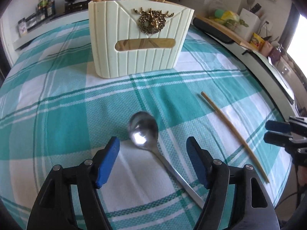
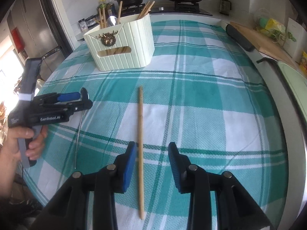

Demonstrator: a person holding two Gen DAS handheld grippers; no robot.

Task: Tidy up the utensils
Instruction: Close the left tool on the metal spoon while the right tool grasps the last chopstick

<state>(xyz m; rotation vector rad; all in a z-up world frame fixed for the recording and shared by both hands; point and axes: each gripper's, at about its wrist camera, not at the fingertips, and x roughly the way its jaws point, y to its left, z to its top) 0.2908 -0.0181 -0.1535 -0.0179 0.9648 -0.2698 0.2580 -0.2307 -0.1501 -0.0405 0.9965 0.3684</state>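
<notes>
- We see the left hand-held gripper (image 1: 152, 160) with ribbed blue pads spread wide, astride a polished steel spoon (image 1: 144, 132) lying on the teal-and-white checked woven cloth (image 1: 57, 105) covering the counter.
- Our right hand-held gripper (image 2: 152, 163) stands partly open around a slim bamboo chopstick (image 2: 141, 134), not pinching it.
- The cream ribbed plastic holder (image 1: 138, 38), with a brass stag emblem, stands farther back.
</notes>
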